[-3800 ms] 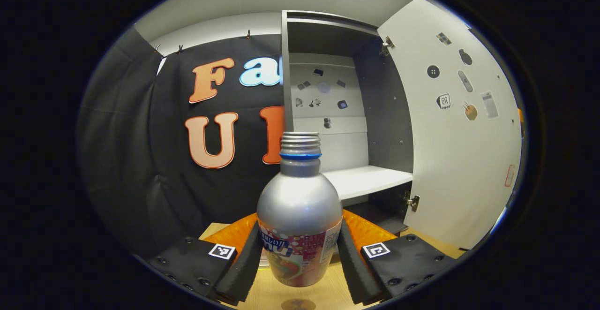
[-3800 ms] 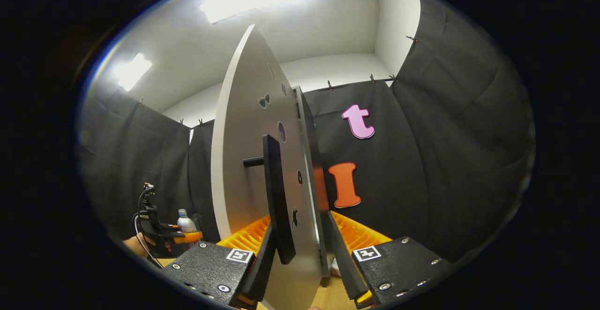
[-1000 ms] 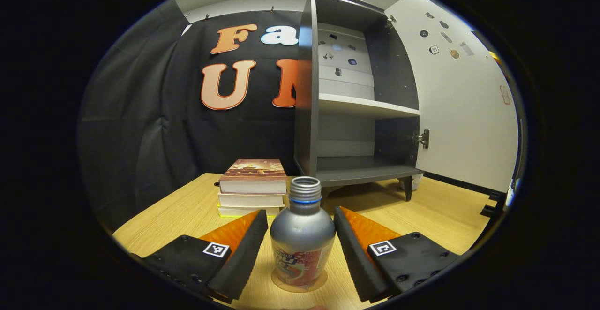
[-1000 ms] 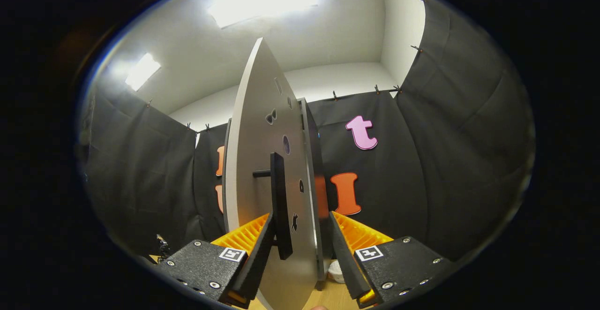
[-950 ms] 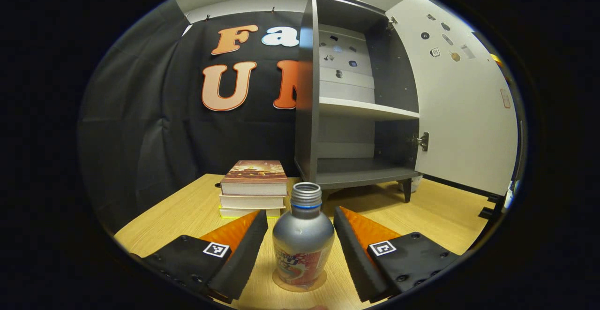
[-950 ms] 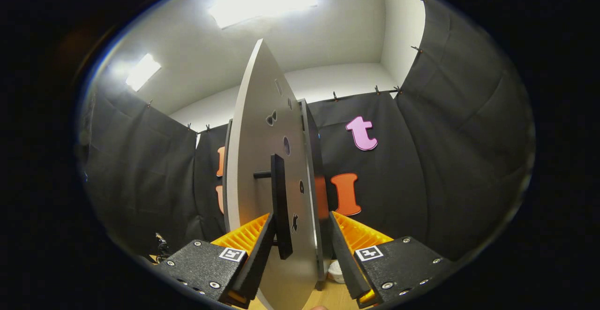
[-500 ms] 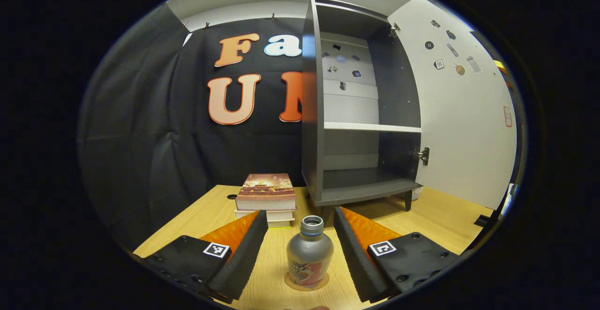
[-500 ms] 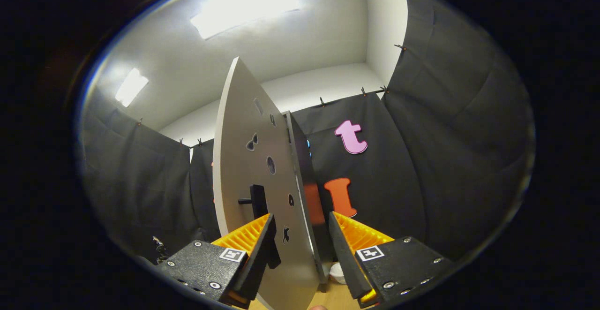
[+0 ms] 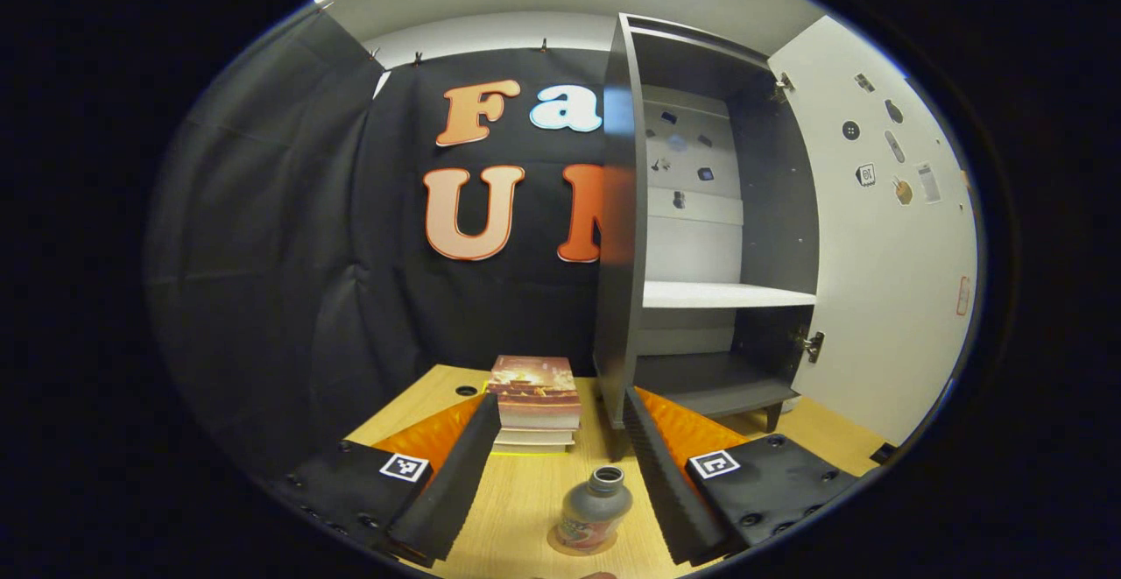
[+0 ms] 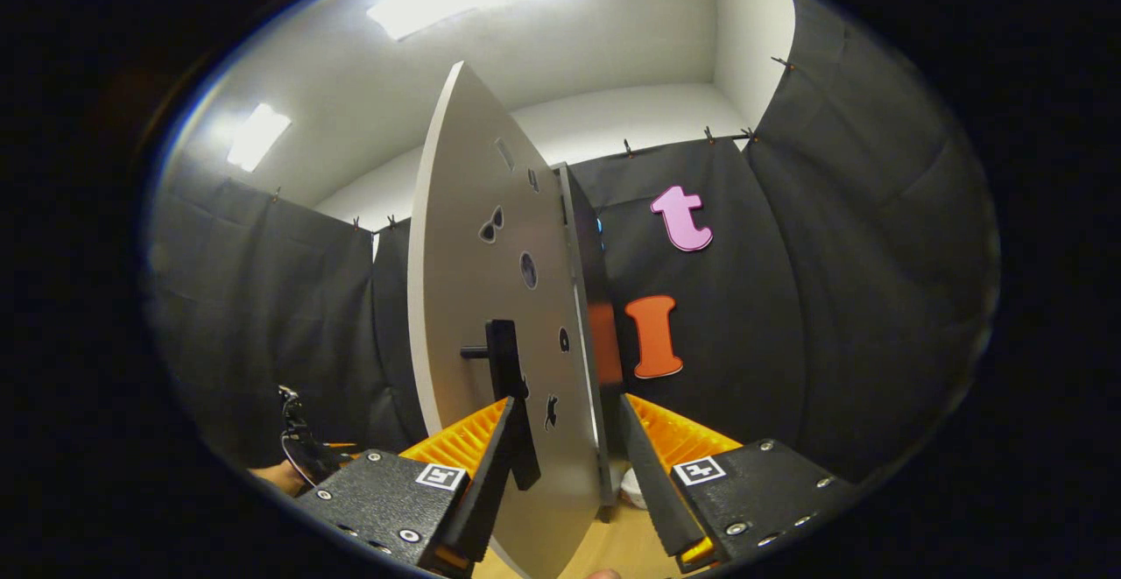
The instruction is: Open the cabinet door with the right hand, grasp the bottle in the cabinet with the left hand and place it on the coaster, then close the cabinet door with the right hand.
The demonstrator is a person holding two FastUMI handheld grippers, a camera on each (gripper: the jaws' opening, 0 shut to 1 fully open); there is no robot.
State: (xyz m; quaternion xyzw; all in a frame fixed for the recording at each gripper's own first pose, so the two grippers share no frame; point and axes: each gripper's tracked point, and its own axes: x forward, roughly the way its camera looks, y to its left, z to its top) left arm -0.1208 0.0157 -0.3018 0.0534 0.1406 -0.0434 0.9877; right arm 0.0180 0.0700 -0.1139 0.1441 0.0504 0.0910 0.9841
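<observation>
The silver bottle (image 9: 595, 507) with a red label stands upright on the round brown coaster (image 9: 569, 546) on the wooden table. My left gripper (image 9: 555, 474) is open, above and behind the bottle, and its fingers do not touch it. The dark cabinet (image 9: 617, 211) stands open, with its white door (image 9: 884, 246) swung out to the right. In the right gripper view the door (image 10: 477, 299) is seen edge-on, and my right gripper (image 10: 569, 474) is open, straddling the door's edge. The black handle (image 10: 506, 386) runs down beside the left finger (image 10: 486, 474).
A stack of books (image 9: 536, 399) lies on the table (image 9: 525, 500) left of the cabinet, just beyond the bottle. The white shelf (image 9: 718, 295) is bare. The other gripper and a hand (image 10: 302, 456) show at the lower left of the right gripper view.
The left gripper let go of the bottle on the coaster and has pulled up and back from it. The right gripper stayed astride the door, shifting only slightly.
</observation>
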